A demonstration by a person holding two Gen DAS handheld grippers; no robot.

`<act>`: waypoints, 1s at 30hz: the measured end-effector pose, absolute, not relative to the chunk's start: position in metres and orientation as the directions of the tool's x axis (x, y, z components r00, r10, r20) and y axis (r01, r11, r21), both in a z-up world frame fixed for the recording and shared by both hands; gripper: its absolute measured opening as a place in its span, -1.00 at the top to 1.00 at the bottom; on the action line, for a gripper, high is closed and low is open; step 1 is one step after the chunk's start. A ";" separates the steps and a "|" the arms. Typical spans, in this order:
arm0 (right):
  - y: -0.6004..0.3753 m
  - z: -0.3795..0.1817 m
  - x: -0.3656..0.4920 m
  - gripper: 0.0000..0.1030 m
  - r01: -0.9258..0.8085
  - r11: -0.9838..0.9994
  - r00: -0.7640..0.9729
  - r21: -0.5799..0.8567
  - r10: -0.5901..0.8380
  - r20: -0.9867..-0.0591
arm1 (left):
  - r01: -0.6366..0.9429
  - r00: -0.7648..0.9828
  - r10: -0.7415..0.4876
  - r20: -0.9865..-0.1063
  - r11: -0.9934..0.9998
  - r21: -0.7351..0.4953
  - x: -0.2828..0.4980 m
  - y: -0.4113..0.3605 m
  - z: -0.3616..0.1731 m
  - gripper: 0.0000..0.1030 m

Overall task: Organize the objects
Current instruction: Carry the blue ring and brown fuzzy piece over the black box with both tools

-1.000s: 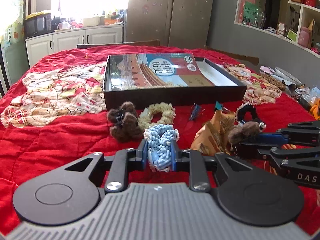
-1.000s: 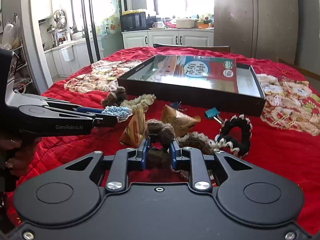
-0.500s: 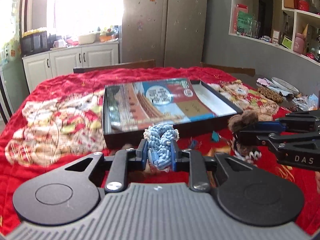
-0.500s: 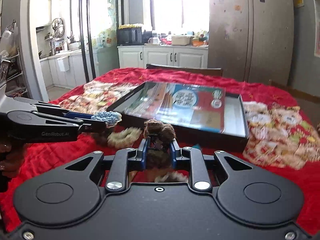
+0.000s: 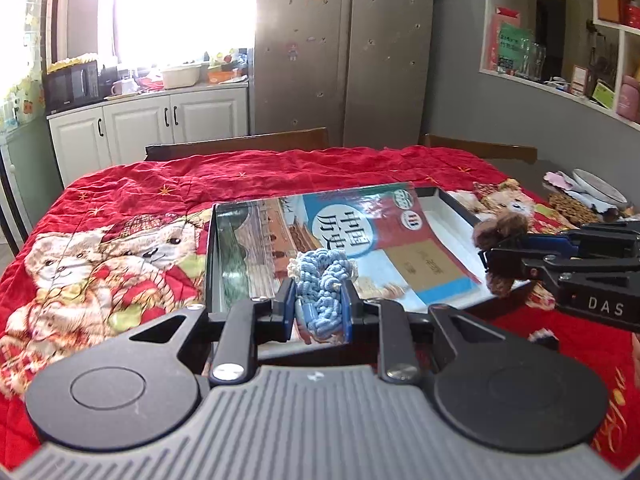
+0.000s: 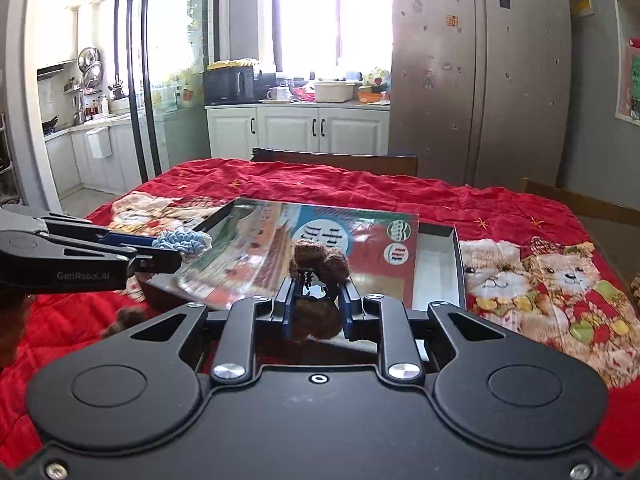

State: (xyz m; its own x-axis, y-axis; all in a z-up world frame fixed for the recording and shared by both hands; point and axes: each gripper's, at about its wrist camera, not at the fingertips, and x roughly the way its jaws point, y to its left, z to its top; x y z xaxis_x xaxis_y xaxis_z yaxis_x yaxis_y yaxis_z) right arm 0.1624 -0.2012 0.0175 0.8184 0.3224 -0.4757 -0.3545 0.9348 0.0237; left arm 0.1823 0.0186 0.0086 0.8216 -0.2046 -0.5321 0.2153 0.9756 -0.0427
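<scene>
Left wrist view: left gripper clenched on blue crochet scrunchie, right gripper grasping brown fuzzy hair clip, both over the black tray. Best to lower past the rim before letting go, setting them apart on the book.

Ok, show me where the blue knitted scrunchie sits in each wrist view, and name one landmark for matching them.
Left wrist view: the blue knitted scrunchie sits low at centre, clamped in the left hand-held gripper.
Right wrist view: it is at the left edge, about mid-height, at the tip of the left hand-held gripper that reaches in from the side.
Shared landmark: the book lying in the black tray.
</scene>
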 end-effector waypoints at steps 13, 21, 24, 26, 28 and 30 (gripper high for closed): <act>-0.175 -0.015 0.243 0.58 -0.306 0.952 0.816 0.019 0.272 -0.510 | 0.147 0.822 -0.147 -0.549 0.988 -0.045 0.252 0.005 -0.015 0.49; -0.171 -0.025 0.275 0.58 -0.285 0.958 0.814 0.017 0.252 -0.523 | 0.126 0.816 -0.136 -0.562 0.990 -0.057 0.271 0.007 -0.023 0.49; -0.170 -0.029 0.283 0.58 -0.279 0.960 0.811 0.019 0.247 -0.530 | 0.126 0.812 -0.134 -0.568 0.991 -0.054 0.276 0.006 -0.027 0.49; -0.170 -0.032 0.288 0.58 -0.275 0.961 0.809 0.020 0.243 -0.535 | 0.126 0.809 -0.134 -0.572 0.991 -0.052 0.279 0.006 -0.029 0.49; -0.170 -0.034 0.291 0.58 -0.273 0.962 0.806 0.019 0.240 -0.540 | 0.123 0.806 -0.133 -0.576 0.991 -0.056 0.283 0.006 -0.032 0.48; -0.170 -0.035 0.293 0.58 -0.272 0.962 0.805 0.015 0.236 -0.544 | 0.120 0.804 -0.132 -0.580 0.991 -0.059 0.286 0.007 -0.034 0.48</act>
